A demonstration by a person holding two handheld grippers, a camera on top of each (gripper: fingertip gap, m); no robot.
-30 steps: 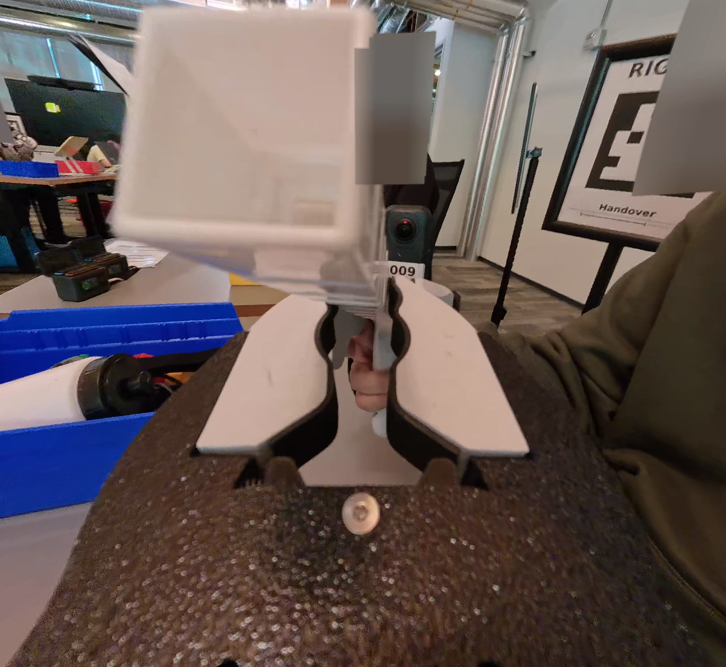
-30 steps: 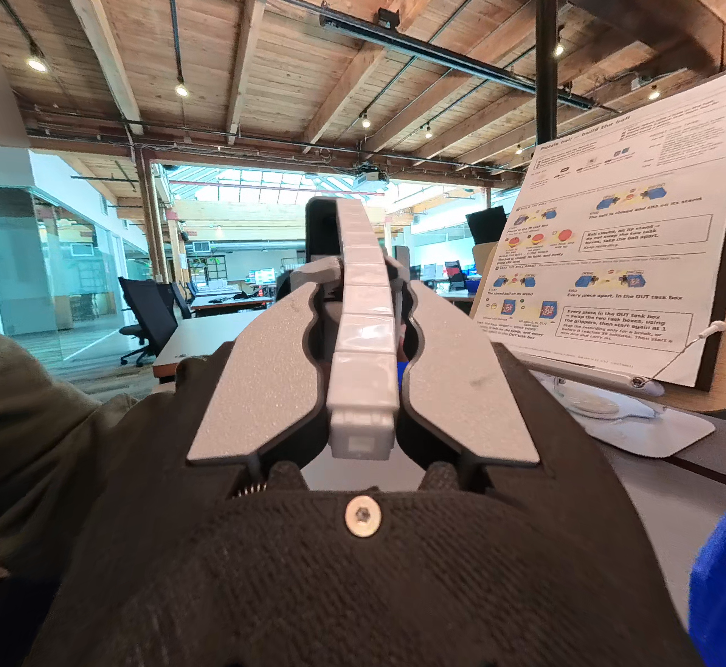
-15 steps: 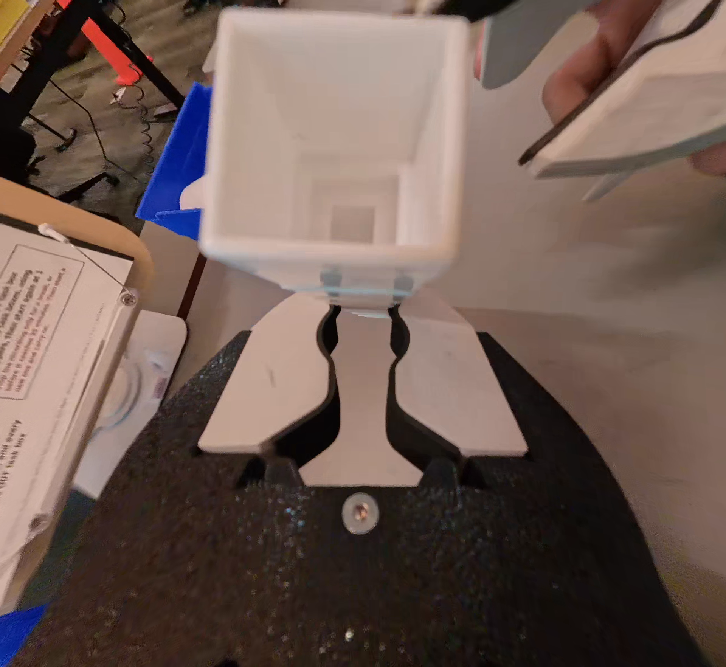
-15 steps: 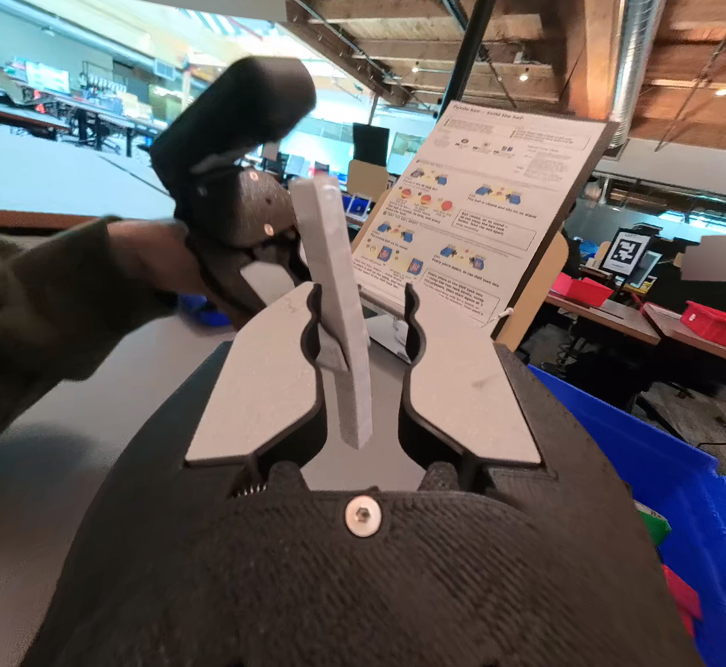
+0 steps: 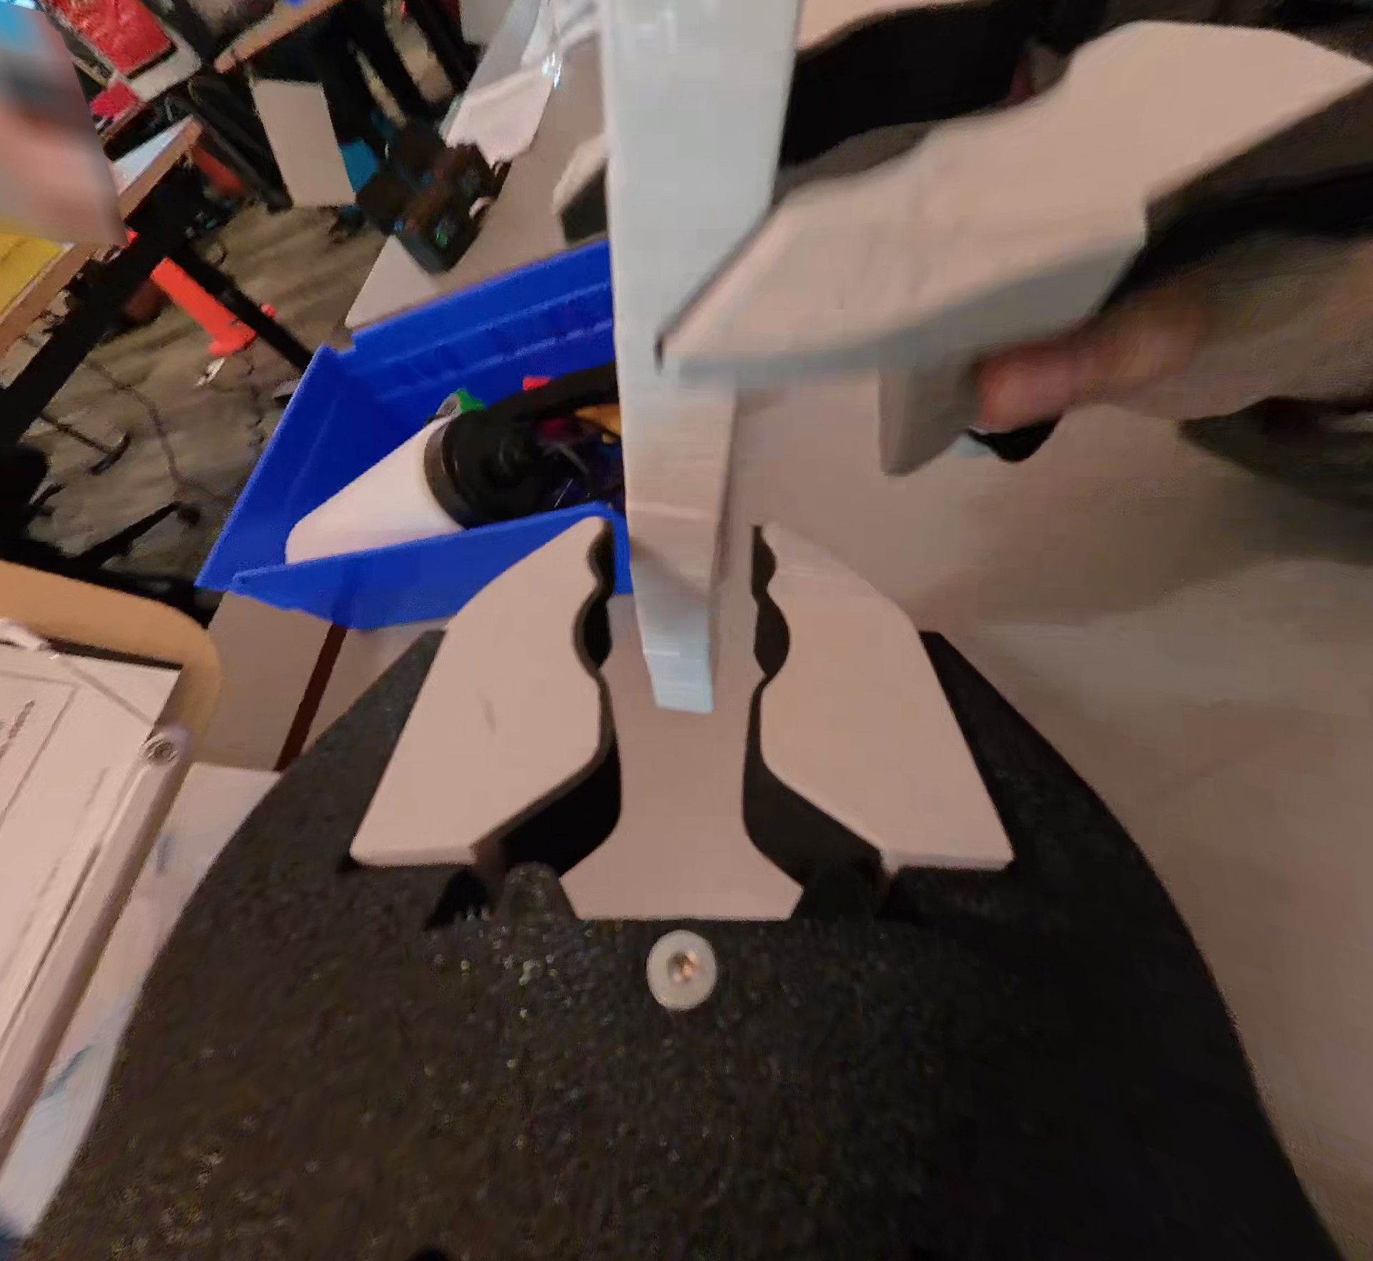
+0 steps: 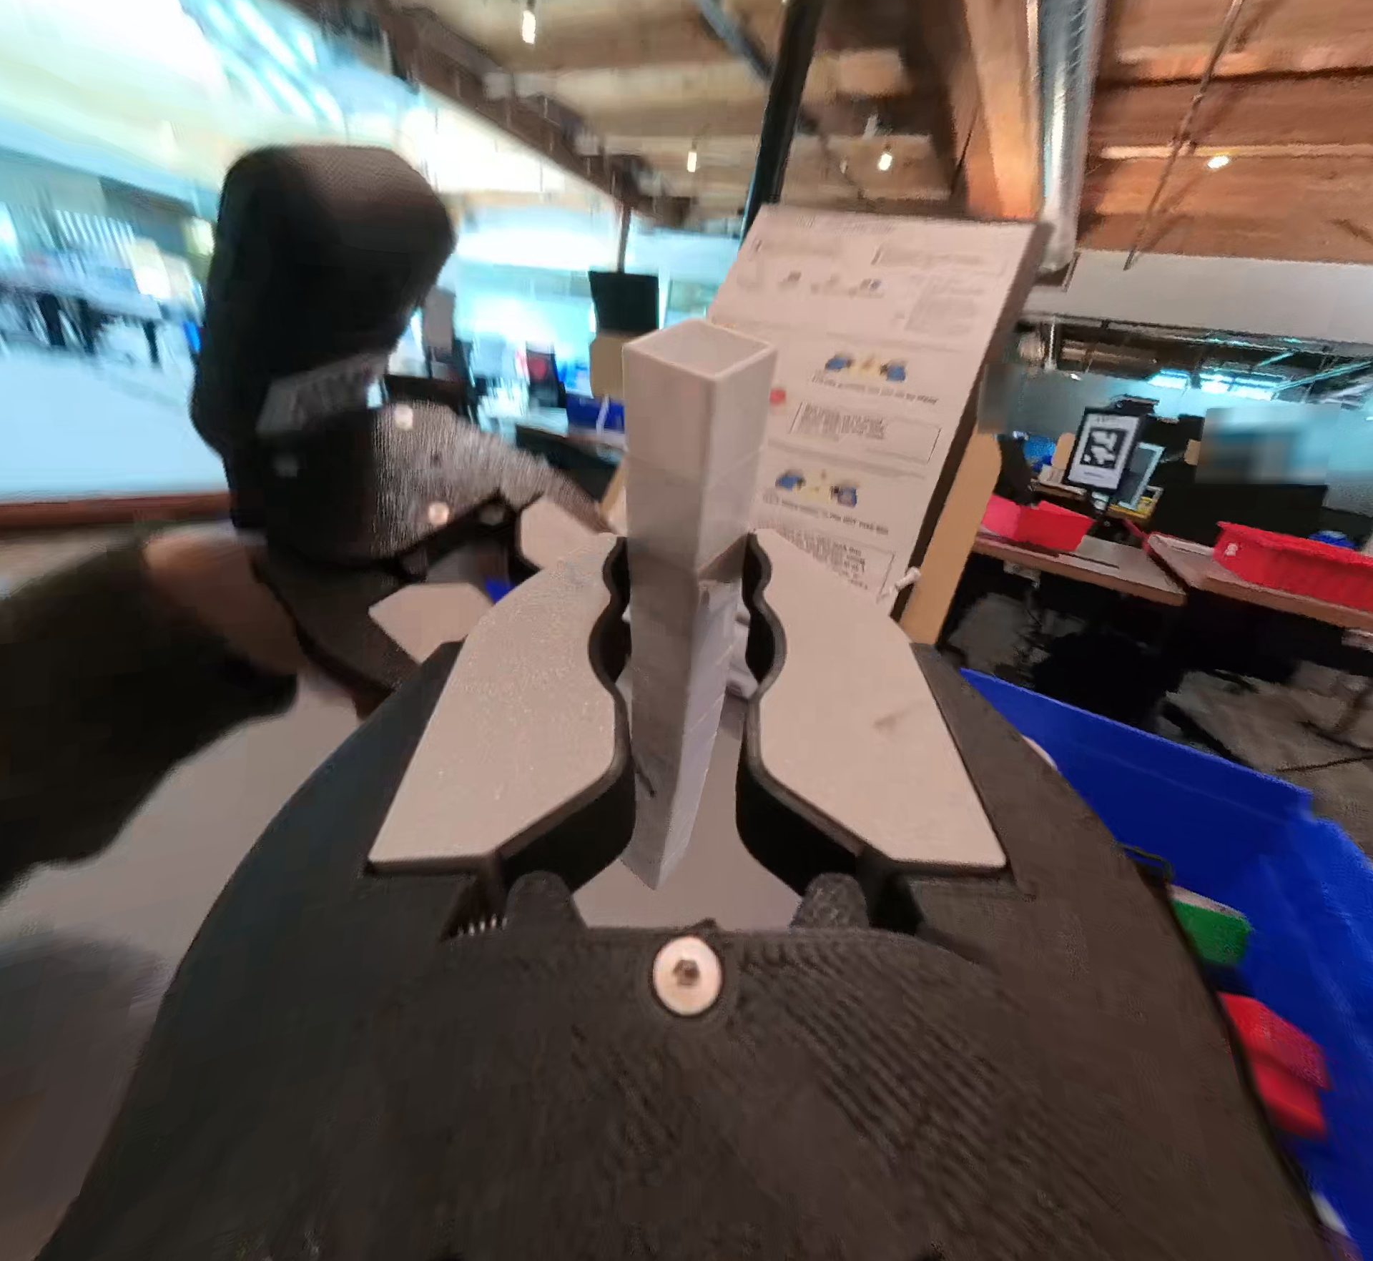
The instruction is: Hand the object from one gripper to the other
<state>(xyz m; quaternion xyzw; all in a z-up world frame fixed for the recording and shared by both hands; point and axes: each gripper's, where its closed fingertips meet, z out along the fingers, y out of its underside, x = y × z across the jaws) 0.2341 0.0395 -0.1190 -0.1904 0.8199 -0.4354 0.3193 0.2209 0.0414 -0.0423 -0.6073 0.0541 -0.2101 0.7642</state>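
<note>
The left tool [image 5: 680, 542] now stands open around the narrow end of the white telescoping square tube [image 5: 695, 200], which it pinched a moment ago — while the right tool [image 6: 687, 549] closes on the tube [image 6: 687, 483] higher up. The handover looks nearly done; a blue bin [image 5: 416, 586] sits beyond on the counter [image 5: 1114, 668].

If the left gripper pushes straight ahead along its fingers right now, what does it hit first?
Most likely the tall white square plastic tube: its narrow end already hangs in the gap of the left gripper. The right gripper is just beyond, at the tube's side. Depth is uncertain because of blur.
</note>
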